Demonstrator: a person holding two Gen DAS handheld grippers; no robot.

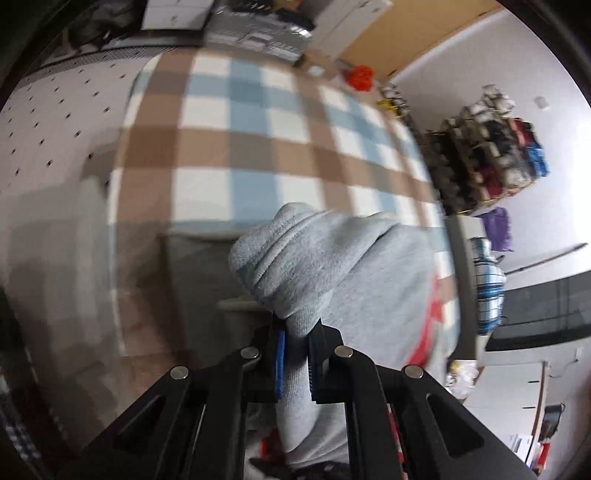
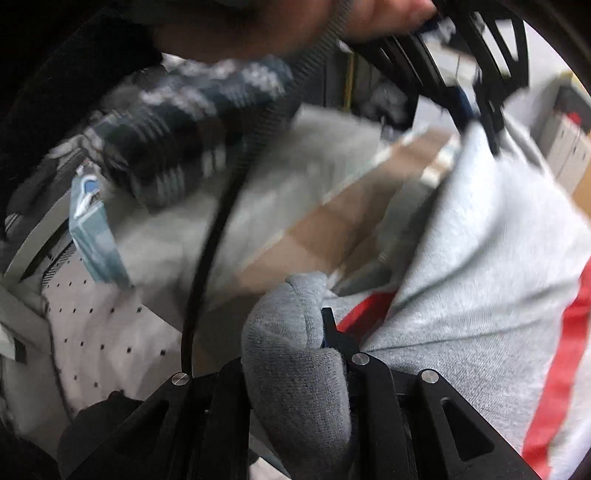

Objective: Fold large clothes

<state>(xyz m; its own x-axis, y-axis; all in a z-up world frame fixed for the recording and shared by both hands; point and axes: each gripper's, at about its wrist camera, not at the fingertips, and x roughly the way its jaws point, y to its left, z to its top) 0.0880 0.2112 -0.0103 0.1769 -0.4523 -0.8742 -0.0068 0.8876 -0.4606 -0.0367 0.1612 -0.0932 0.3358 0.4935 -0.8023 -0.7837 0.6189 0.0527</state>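
A light grey garment (image 1: 340, 258) with red stripes (image 2: 557, 373) is lifted off the checked blanket (image 1: 258, 122). My left gripper (image 1: 295, 354) is shut on a bunched, ribbed edge of it, the cloth pinched between the blue pads. My right gripper (image 2: 295, 350) is shut on another thick fold of the same garment (image 2: 480, 258). In the right wrist view the left gripper (image 2: 480, 122) shows at the upper right, holding the cloth's top corner, with a hand (image 2: 332, 22) above it.
A brown, blue and white checked blanket covers the table. White perforated board (image 1: 55, 122) lies to its left. A shelf of coloured items (image 1: 491, 147) stands against the far wall. A person's dark patterned sleeve (image 2: 177, 129) and a black cable (image 2: 218, 229) cross the right wrist view.
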